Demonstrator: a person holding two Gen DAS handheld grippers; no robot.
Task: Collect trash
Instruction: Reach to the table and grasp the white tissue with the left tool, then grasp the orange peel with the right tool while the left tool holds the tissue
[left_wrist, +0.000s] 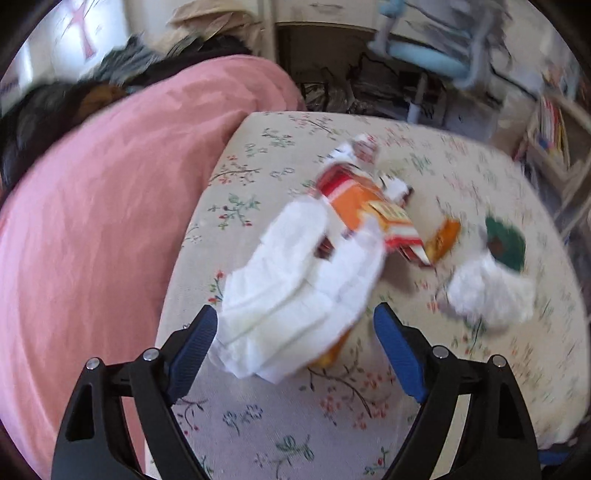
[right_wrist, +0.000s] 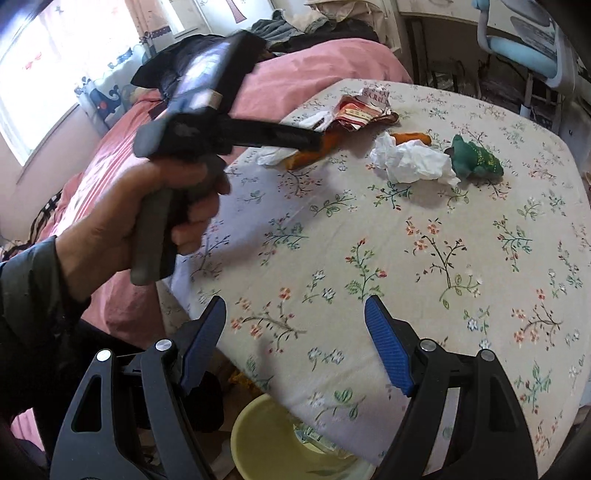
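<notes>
Trash lies on a floral tablecloth (right_wrist: 424, 258). In the left wrist view my left gripper (left_wrist: 295, 343) is open, its blue pads either side of a flat white tissue (left_wrist: 291, 295) that lies over an orange-red snack wrapper (left_wrist: 369, 206). To the right lie a crumpled white tissue (left_wrist: 487, 291) and a green wrapper (left_wrist: 506, 240). In the right wrist view my right gripper (right_wrist: 295, 332) is open and empty over the table's near part. There the left gripper (right_wrist: 310, 142) reaches the wrapper pile (right_wrist: 362, 110); the crumpled tissue (right_wrist: 413, 162) and green wrapper (right_wrist: 476, 158) lie apart.
A yellow bin (right_wrist: 288, 443) with some trash in it stands on the floor below the table's near edge. A pink-covered bed (left_wrist: 92, 221) runs along the table's left side. A blue chair (right_wrist: 524, 48) and a desk stand behind the table.
</notes>
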